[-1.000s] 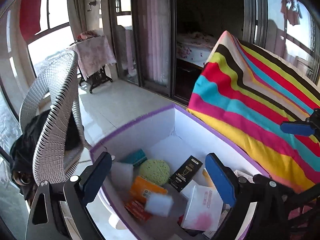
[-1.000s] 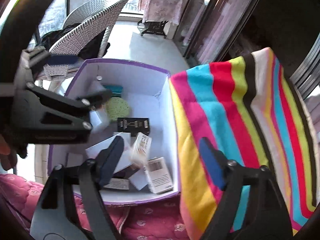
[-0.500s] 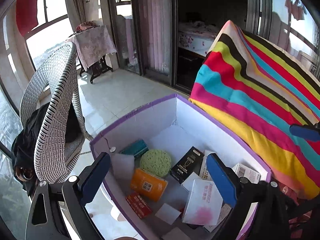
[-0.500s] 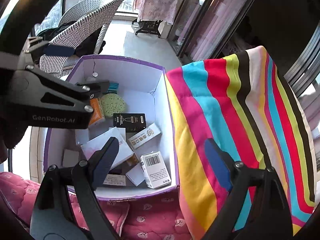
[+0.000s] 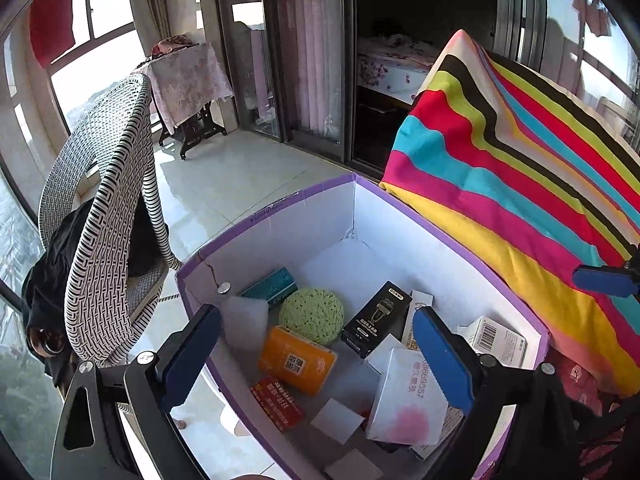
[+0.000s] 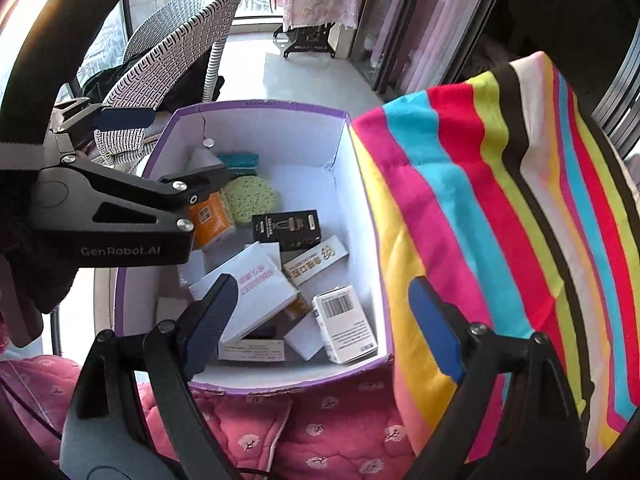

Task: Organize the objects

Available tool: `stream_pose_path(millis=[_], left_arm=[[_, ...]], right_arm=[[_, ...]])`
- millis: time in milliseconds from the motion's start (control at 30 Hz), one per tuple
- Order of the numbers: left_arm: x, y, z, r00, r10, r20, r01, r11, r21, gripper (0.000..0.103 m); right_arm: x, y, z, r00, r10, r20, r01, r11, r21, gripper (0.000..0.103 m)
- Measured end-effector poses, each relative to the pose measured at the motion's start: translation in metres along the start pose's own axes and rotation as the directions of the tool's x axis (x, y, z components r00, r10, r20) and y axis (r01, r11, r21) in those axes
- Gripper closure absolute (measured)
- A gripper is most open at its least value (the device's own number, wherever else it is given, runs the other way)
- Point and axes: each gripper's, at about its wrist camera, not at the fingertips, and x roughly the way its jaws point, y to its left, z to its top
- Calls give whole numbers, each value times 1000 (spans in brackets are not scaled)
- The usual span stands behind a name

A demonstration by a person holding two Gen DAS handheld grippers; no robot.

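**Both tongs open and empty over the box**

The right tongs stand wide – their jaws have just been opening, and nothing is between them. The left tongs are spread wide too and hold nothing. Both point steeply down into the purple-edged box, the left pair over its far left side, the right pair over its near edge.

Just below and ahead of the right tongs lies a white carton with a barcode, its long side running away from the tongs toward the far wall. Left of it, close under the left finger, sits a larger white box with pink print, angled across. Further on lie a slim white pack, a black box, a green sponge and an orange packet.

Everything small is already in the box, so what is left is probably tidying the jumble. The barcode carton looks the likeliest next pick – the right hand is nearer, and the jaws would close across its short sides. The striped blanket lies off to the right of both tongs, against the box wall.
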Motion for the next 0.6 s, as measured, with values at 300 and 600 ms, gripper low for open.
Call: stream_pose_path(millis=[300,600], left_arm=[[0,-1,-1,1000,1,-5,-1,1000,-6,5],[-3,-1,-5,999,26,42,-25,999,-33,5]], right_arm=[[4,0,-2,1000,15,-16,-15,1000,9,14],[4,-1,-4,1000,19,-19,-18,1000,10,14]])
